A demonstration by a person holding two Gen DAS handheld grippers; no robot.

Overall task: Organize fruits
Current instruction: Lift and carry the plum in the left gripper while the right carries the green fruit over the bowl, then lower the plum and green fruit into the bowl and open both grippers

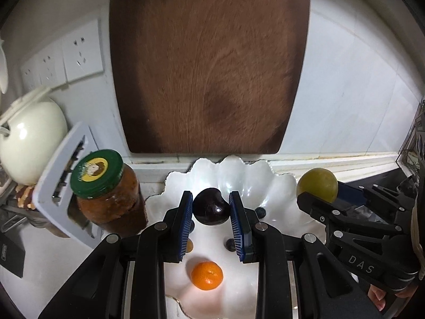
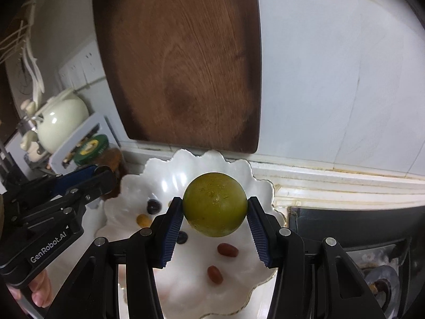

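My left gripper (image 1: 211, 200) is shut on a dark purple plum (image 1: 211, 208) and holds it just above a white scalloped plate (image 1: 279, 186). On the plate below lie an orange mandarin (image 1: 207, 275), two blueberries (image 1: 260, 212) and a small yellow fruit (image 1: 189, 245). My right gripper (image 2: 215, 203) is shut on a round green fruit (image 2: 215, 204) over the same plate (image 2: 263, 186). Two red grapes (image 2: 227, 250), blueberries (image 2: 154, 206) and the yellow fruit (image 2: 143, 220) lie under it. The left gripper (image 2: 93, 175) shows at that view's left; the right gripper (image 1: 322, 195) with its green fruit (image 1: 317, 186) shows at the left wrist view's right.
A dark wooden cutting board (image 1: 209, 61) leans on the white wall behind the plate. Left of the plate stand a green-lidded jar (image 1: 106, 186), a grey slotted holder (image 1: 63, 180) and a cream teapot (image 1: 29, 138). A black stove top (image 2: 345, 226) lies right of the plate.
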